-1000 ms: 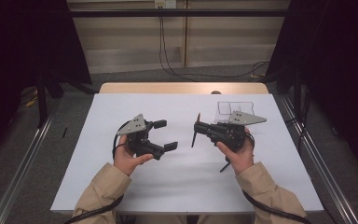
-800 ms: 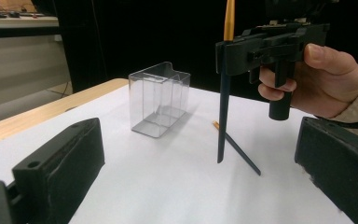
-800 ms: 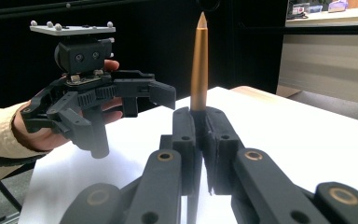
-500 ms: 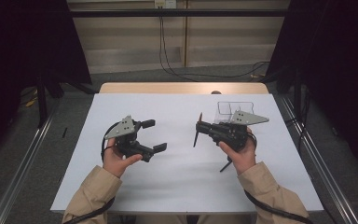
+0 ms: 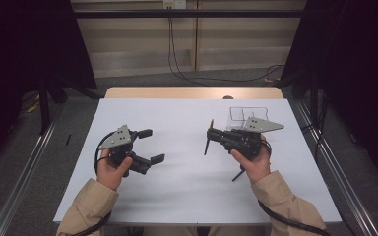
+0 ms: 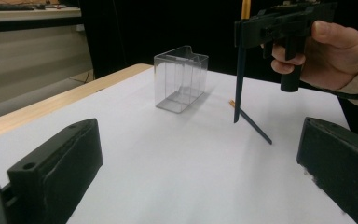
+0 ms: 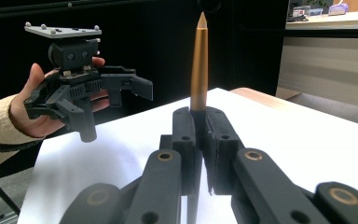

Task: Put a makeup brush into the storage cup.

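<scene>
High view: right hand-held gripper (image 5: pixel 211 137) clamped on a pencil (image 5: pixel 207 140), clear box (image 5: pixel 241 115) just behind it on the surface (image 5: pixel 187 191).

Left gripper view: left hand-held gripper (image 6: pixel 200 163) jaws apart; pencil upright.

Right gripper view: pencil tip points up.

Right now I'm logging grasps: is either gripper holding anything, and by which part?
The right gripper clamps a pencil near its middle. The left gripper is open, holding nothing.
</scene>
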The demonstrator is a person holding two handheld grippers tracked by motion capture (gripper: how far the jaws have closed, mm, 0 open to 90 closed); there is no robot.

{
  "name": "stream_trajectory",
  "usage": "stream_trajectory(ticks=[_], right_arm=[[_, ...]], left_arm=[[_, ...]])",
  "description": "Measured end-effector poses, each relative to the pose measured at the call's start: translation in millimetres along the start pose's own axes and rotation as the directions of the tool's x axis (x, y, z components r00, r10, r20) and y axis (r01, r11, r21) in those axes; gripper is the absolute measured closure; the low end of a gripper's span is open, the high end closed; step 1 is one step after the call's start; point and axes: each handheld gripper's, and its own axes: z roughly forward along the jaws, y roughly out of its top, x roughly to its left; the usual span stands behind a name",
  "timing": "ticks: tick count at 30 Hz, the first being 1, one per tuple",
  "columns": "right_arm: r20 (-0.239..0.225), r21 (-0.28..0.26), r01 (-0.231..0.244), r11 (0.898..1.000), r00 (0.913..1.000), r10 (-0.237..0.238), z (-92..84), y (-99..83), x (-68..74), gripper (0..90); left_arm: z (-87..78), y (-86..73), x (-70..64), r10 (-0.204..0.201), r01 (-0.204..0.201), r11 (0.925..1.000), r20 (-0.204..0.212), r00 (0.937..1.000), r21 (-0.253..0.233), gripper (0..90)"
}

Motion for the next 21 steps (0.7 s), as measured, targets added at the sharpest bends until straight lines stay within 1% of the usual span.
stream_trajectory(ticks=[3, 5, 7, 14, 21], right_arm=[[-0.004, 0.004, 0.002, 1.0, 1.0, -0.002, 0.2, -0.2, 0.5, 83.3], [-0.003, 0.004, 0.002, 1.0, 1.0, -0.002, 0.3, -0.2, 0.6, 83.3], [-0.004, 0.005, 0.002, 1.0, 1.0, -0.002, 0.2, -0.2, 0.4, 83.3], [-0.005, 0.004, 0.002, 1.0, 1.0, -0.002, 0.0, -0.6, -0.1, 83.3], [-0.005, 0.011, 0.007, 1.0, 1.0, -0.007, -1.4, -0.7, -0.4, 83.3]], left_arm=[[-5.6, -2.7, 0.9, -0.005, 0.005, 1.0, -0.015, 0.9999, 0.005, 0.0], [-8.8, -4.5, 1.5, -0.014, 0.014, 0.9999, -0.018, 0.9997, 0.008, 0.0], [-12.0, -6.2, 2.2, -0.012, 0.013, 0.9998, -0.031, 0.9995, 0.017, 0.0], [-21.3, -10.2, 3.7, -0.025, 0.026, 0.9995, -0.046, 0.9986, 0.018, 0.0], [-31.8, -12.7, 3.6, -0.018, 0.02, 0.9994, -0.066, 0.9977, 0.027, 0.0]])
